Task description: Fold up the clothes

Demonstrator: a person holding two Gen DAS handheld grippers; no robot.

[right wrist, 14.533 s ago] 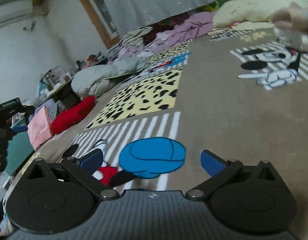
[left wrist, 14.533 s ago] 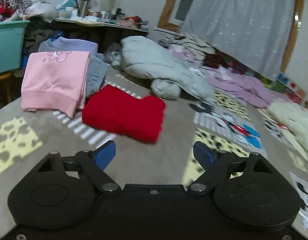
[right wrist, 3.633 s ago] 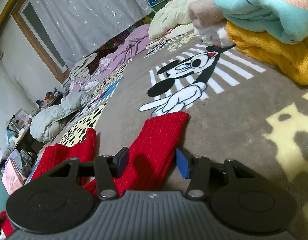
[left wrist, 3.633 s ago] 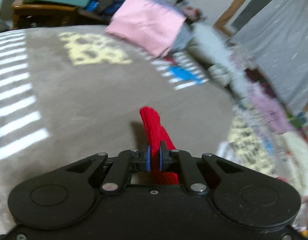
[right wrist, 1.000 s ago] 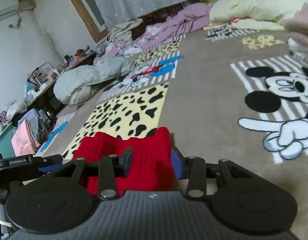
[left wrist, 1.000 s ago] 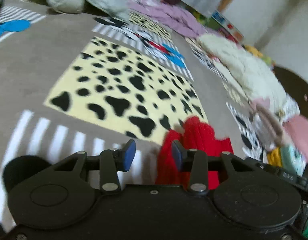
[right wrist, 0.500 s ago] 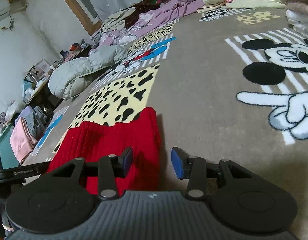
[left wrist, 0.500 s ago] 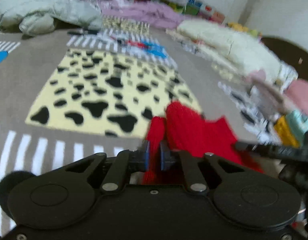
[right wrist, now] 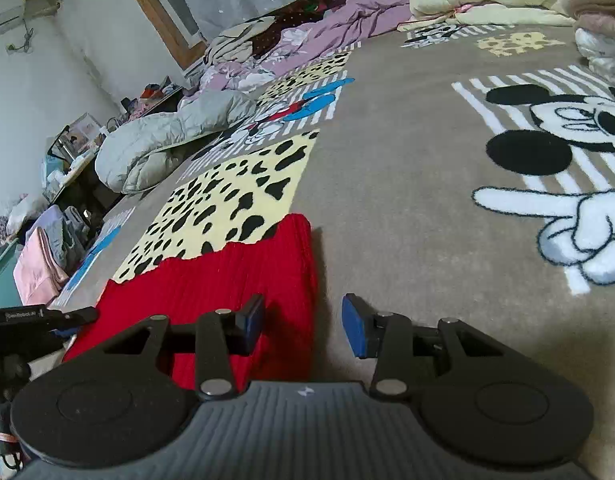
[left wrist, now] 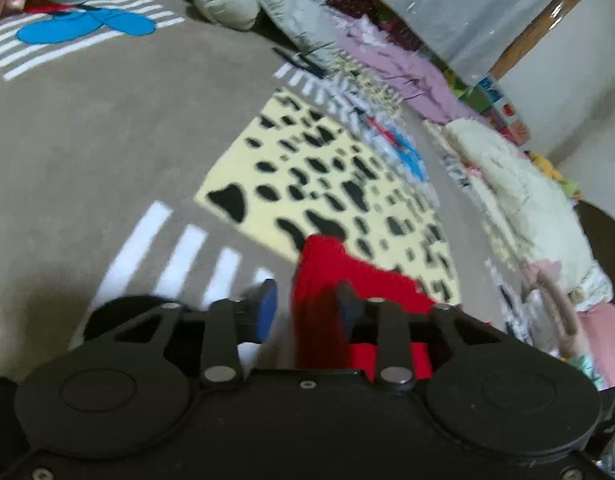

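Red knitted garment lies flat on the patterned carpet, its far edge overlapping the near edge of the yellow leopard-spot panel. Seen from the right wrist, the right gripper sits at the garment's right edge with its 2 blue-padded fingers spread: 1 pad over the red knit, the other over bare carpet just beside the edge, nothing pinched. The left wrist view is blurred; there the left gripper has its fingers parted, with a raised fold of the red garment standing between them, closer to the right-hand pad, and whether that pad touches the cloth cannot be told. Beyond the leopard-spot panel lies a grey padded jacket, and further off a heap of lilac bedding. A folded pink garment rests far left of the panel.
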